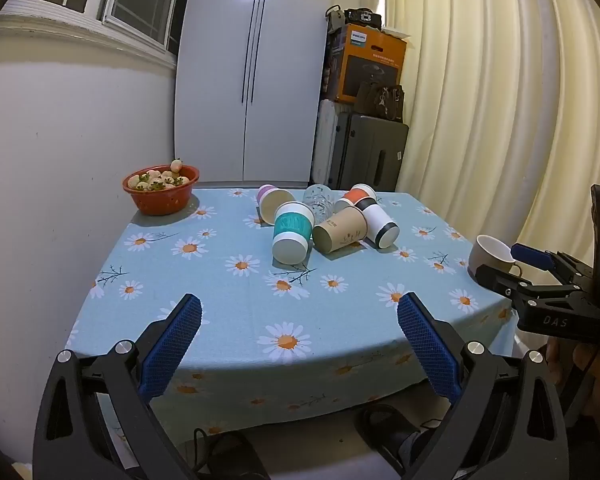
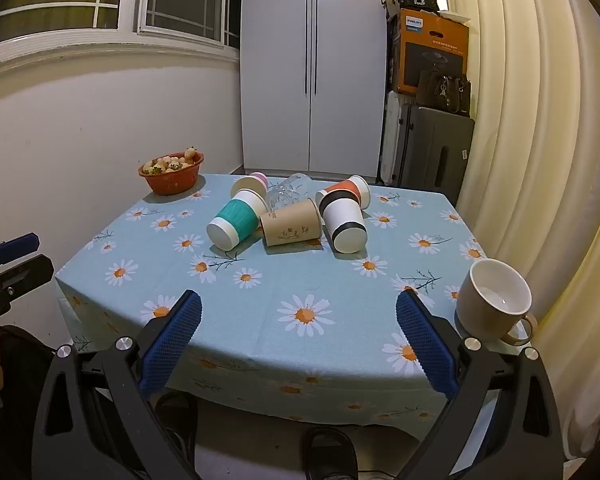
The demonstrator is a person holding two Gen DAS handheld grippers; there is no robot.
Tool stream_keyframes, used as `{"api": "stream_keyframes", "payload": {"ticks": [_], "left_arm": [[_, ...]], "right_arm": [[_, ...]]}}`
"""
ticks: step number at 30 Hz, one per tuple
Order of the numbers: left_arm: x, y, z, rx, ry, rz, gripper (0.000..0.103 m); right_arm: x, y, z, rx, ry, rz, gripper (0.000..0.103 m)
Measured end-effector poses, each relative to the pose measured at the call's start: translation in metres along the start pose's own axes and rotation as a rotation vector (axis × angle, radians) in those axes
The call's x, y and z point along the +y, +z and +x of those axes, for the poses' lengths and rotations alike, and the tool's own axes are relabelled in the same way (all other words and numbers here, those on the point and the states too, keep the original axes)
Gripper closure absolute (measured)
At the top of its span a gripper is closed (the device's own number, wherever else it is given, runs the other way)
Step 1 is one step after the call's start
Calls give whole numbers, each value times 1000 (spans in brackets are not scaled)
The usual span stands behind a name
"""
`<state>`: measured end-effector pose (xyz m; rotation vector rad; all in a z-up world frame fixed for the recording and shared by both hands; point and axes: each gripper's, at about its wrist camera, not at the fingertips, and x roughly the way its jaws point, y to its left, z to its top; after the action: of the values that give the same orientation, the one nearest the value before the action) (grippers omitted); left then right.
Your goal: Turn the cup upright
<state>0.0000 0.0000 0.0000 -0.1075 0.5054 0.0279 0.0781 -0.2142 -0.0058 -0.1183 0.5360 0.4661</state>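
Several cups lie tipped over in a heap at the far middle of the daisy tablecloth: a teal-sleeved cup (image 1: 292, 232) (image 2: 236, 220), a brown paper cup (image 1: 340, 229) (image 2: 292, 229), a black-and-white cup (image 1: 380, 220) (image 2: 346, 220), an orange cup (image 1: 356, 196) (image 2: 346, 190), a lilac cup (image 1: 270, 202) (image 2: 252, 184) and a clear glass (image 1: 319, 200) (image 2: 286, 194). A beige mug (image 2: 494, 300) (image 1: 490, 254) stands upright at the right edge. My left gripper (image 1: 299, 316) and right gripper (image 2: 299, 314) are open and empty, near the table's front edge.
A red bowl of strawberries (image 1: 161, 188) (image 2: 172, 174) sits at the far left corner by the wall. A curtain (image 2: 540, 140) hangs on the right. A white cabinet (image 1: 252, 80), boxes and a suitcase (image 2: 432, 152) stand behind. Slippered feet show under the table.
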Motion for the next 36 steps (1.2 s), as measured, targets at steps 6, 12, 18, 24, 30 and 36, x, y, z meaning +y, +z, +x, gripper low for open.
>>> {"api": "stream_keyframes", "payload": {"ticks": [6,12,18,24,30,36], "left_arm": [[0,0,0,-1,-1,-2,7],[0,0,0,-1,-2,0,7],[-3,-1,2,2,-1,6,7],[-5,-1,6,0,0,4,7],[-3,-2,0,2,-2,6,7],[-2,-1,0,2,-3,4,7]], "right_arm": [[0,0,1,0,-1,1,6],[6,-3,5,9,-2,-3,6],[3,-2,5,14,-2,-10,6],[3,-1,7,20,-1,-15,6],[2,-2,7,22,0,-15,6],[2,-2,7,24,-2,-17,6]]}}
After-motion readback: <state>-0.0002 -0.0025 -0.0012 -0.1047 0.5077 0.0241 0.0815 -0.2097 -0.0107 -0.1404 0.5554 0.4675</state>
